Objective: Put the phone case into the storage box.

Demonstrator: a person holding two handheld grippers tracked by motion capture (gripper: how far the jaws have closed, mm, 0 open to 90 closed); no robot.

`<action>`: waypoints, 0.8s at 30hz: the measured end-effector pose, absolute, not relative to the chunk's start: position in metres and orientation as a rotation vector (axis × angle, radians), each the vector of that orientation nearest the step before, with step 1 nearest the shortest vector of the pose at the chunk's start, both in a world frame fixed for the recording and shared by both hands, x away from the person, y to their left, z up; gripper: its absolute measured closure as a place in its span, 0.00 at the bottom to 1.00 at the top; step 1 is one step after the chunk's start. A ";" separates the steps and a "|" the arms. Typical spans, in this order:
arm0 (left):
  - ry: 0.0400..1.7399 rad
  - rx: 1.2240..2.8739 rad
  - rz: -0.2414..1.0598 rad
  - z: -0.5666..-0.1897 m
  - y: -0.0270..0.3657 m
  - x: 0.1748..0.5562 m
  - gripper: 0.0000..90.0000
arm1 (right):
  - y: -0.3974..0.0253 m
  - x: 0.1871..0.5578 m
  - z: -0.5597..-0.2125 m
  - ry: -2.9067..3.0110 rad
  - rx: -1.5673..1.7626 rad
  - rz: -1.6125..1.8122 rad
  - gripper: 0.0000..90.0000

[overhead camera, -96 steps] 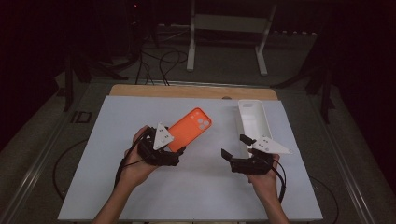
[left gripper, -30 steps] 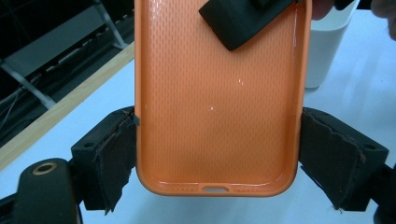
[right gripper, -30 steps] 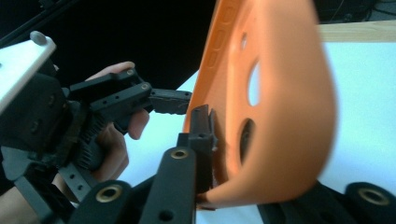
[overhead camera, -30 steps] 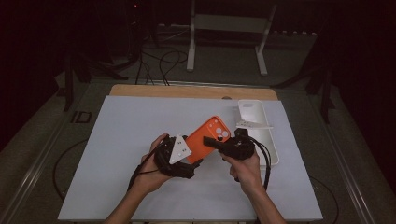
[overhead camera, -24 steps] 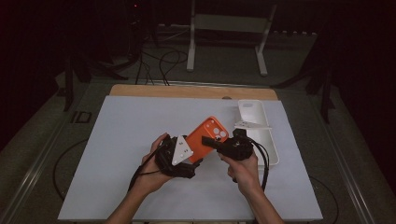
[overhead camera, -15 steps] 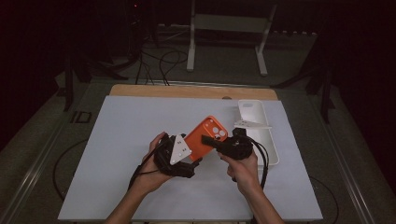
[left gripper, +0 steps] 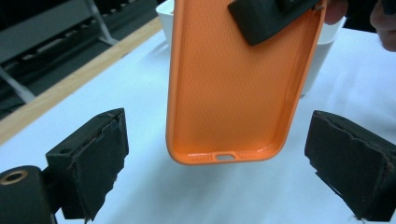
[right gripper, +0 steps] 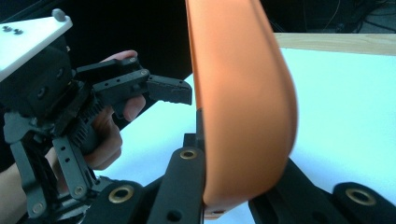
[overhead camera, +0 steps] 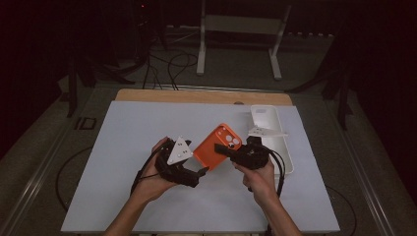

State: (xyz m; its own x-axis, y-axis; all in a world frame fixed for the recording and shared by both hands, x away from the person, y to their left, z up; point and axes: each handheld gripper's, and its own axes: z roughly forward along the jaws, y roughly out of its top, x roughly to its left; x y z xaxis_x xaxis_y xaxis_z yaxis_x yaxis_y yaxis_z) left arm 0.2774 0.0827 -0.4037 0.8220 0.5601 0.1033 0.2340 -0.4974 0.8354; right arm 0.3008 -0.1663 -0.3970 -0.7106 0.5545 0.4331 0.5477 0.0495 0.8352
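Observation:
An orange phone case (overhead camera: 215, 146) hangs tilted above the white table (overhead camera: 133, 132) between both grippers. My right gripper (overhead camera: 223, 149) is shut on its upper end near the camera cut-out. In the right gripper view the case (right gripper: 243, 93) stands edge-on, pinched between the jaws of the right gripper (right gripper: 224, 186). My left gripper (overhead camera: 199, 168) sits at the case's lower end with its jaws wide open. In the left gripper view the case's hollow inside (left gripper: 233, 84) faces the camera, and the left gripper (left gripper: 222, 140) has a gap on each side of it.
A white phone case (overhead camera: 268, 123) lies on the table just behind the right hand, and its wall (left gripper: 322, 56) shows behind the orange one. A wooden strip (overhead camera: 196, 96) borders the table's far edge. Beyond it stand metal frame legs (overhead camera: 201, 44) and floor cables.
3.2 s ago the left gripper alone carried the orange case and the right was apart. The right gripper has since closed on it. Over the last second hardly anything moved.

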 end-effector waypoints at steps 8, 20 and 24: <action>0.587 2.088 0.381 -0.404 0.090 0.282 0.08 | -0.171 0.296 -0.396 2.300 1.137 1.803 0.96; 0.534 2.076 0.293 -0.405 0.092 0.283 0.13 | -0.171 0.287 -0.389 2.363 0.966 1.817 0.96; 0.509 2.076 0.266 -0.406 0.092 0.283 0.18 | -0.168 0.285 -0.387 2.389 0.917 1.806 0.96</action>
